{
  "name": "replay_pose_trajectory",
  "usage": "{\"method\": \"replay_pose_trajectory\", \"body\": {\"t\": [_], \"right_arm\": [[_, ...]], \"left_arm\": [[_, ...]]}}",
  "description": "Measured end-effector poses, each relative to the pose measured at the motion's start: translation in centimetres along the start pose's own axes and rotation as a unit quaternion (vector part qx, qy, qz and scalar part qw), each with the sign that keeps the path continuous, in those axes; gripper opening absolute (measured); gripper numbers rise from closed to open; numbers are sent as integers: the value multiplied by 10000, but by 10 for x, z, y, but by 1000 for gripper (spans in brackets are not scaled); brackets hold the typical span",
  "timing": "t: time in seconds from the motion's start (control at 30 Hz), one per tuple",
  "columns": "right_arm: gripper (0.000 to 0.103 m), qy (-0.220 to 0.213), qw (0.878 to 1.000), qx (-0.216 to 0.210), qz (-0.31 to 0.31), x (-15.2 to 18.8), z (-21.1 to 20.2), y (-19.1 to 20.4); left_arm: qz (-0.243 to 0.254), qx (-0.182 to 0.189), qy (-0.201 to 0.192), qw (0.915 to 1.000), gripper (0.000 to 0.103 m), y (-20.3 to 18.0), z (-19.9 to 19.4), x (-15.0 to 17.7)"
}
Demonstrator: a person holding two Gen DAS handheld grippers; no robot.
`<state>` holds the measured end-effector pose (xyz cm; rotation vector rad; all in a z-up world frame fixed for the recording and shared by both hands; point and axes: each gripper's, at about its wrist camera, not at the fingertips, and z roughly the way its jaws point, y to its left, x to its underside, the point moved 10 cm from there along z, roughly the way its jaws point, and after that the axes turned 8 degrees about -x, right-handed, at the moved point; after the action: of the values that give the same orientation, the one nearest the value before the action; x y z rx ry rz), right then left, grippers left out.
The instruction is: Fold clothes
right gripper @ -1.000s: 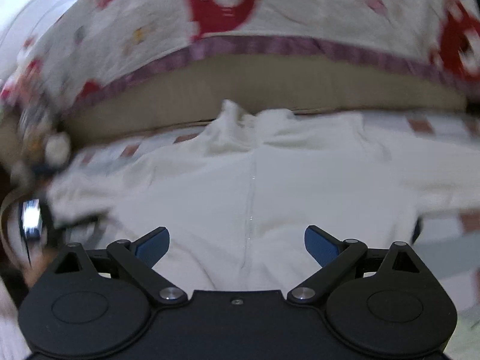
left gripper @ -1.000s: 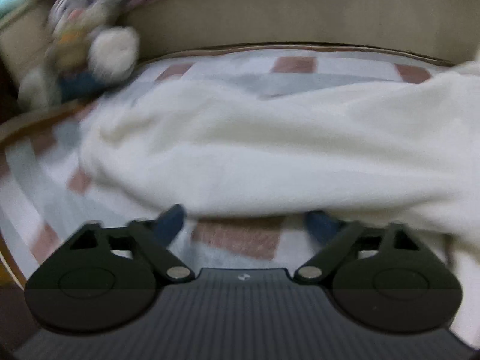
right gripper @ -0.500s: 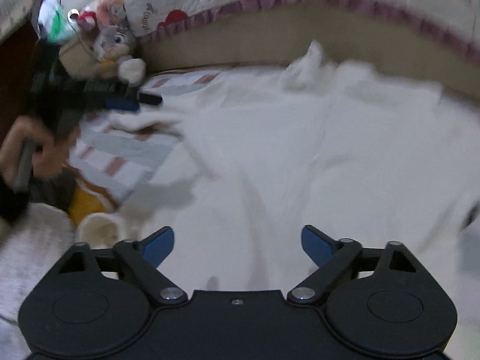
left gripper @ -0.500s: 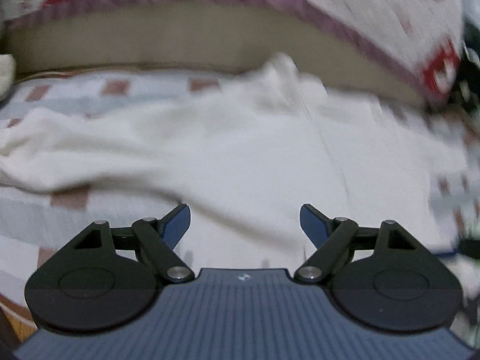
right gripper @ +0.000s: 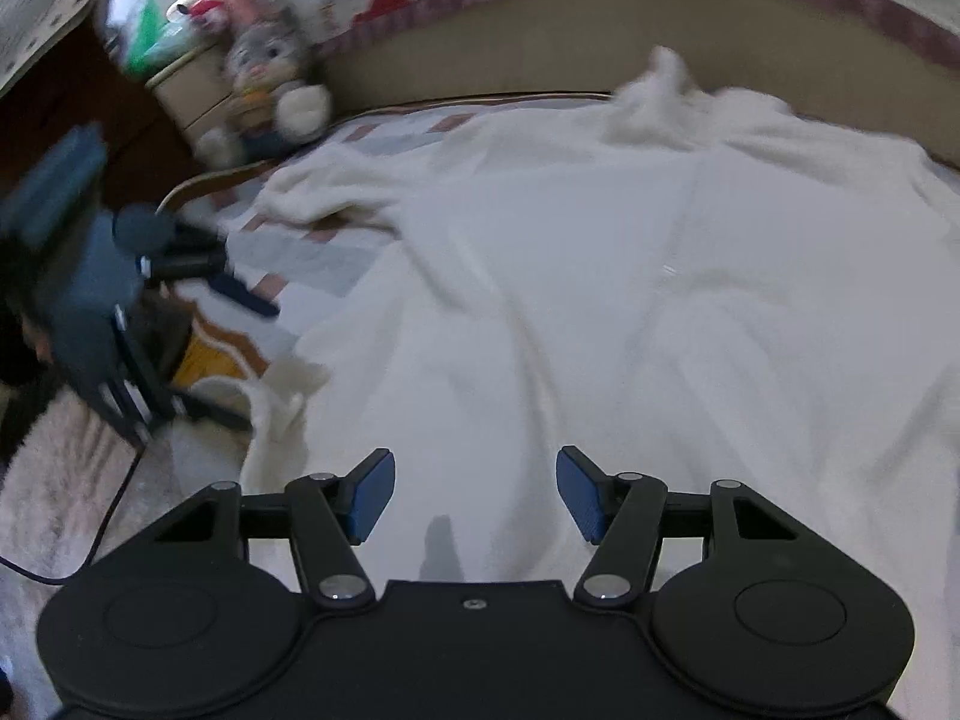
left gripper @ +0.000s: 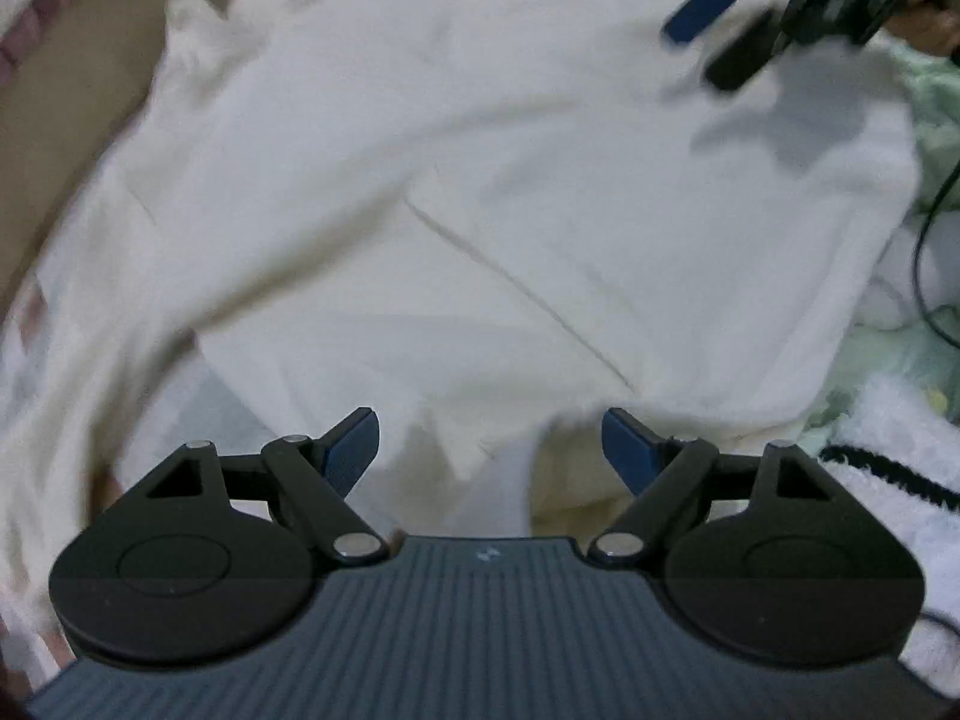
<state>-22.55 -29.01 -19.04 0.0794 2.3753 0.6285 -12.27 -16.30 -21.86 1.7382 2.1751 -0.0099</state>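
- A bed (right gripper: pixel 336 252) with a checked cover fills the scene, a padded headboard (right gripper: pixel 540 42) behind it and a plush toy (right gripper: pixel 264 78) propped in the corner.
- A white garment (right gripper: pixel 630 300) lies spread flat on the bed, collar toward the headboard, front seam running down toward the camera.
- The right tool (right gripper: pixel 475 495) hovers over the hem, fingers spread wide, pinching nothing.
- The left tool (left gripper: pixel 491 450) hangs over the garment's other side, also spread and empty.
- Each tool has the body directly ahead; the loose sleeve (right gripper: pixel 324 198) toward the plush toy looks nearer the left tool.
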Motion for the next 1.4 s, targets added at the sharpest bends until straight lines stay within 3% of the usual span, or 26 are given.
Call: {"method": "replay_pose_trajectory", "body": {"t": [0.13,0.3,0.33,0.37,0.4,0.47,0.53,0.57,0.73,0.77,0.8,0.87,1.0,1.2,1.33,1.4], "right_arm": [[65,-58,9996,171,224,5,-11,-17],[67,-230,9989,348,192,-1,-31,-38],[67,-306,9986,335,262,-2,-35,-42],[67,-370,9983,308,333,-3,-39,-45],[67,-401,9982,248,370,-3,-41,-47],[67,-410,9986,102,305,-2,-42,-43],[67,-395,9990,-28,226,-1,-42,-39],[68,-329,9993,-49,152,0,-39,-36],[68,-163,9997,-197,-19,-2,-31,-22],[68,-156,9996,-242,11,-1,-32,-19],[69,-148,9995,-275,22,-1,-33,-16],[73,-81,9996,-253,-100,6,-37,-11],[73,276,9988,28,-405,27,-45,-7],[78,600,9949,430,-694,45,-68,-14],[78,722,9949,528,-460,46,-79,-29],[78,717,9953,558,-319,48,-87,-40]], "left_arm": [[-284,239,238,9990,78,-15,18,0],[-1009,-102,441,9939,78,-12,17,8],[-1153,-170,481,9920,62,-11,17,10],[-1297,-238,521,9899,18,-11,17,12],[-1475,-326,528,9871,4,-9,15,14],[-2147,-689,219,9740,5,10,-14,19],[-2822,-1048,-107,9536,5,29,-45,26],[-3242,-1226,-349,9374,5,40,-68,33],[-4907,-2136,-1573,8300,4,71,-179,81],[-5128,-2265,-1682,8108,4,73,-191,93],[-5239,-2342,-1645,8023,4,74,-192,102],[-5354,-2551,-1318,7943,4,73,-183,118],[-5701,-2516,-1290,7714,4,73,-177,128],[-5705,-3167,-1190,7484,4,61,-194,129],[-5511,-3148,-789,7687,4,58,-183,132],[-5589,-2944,-636,7726,4,58,-173,132]]}}
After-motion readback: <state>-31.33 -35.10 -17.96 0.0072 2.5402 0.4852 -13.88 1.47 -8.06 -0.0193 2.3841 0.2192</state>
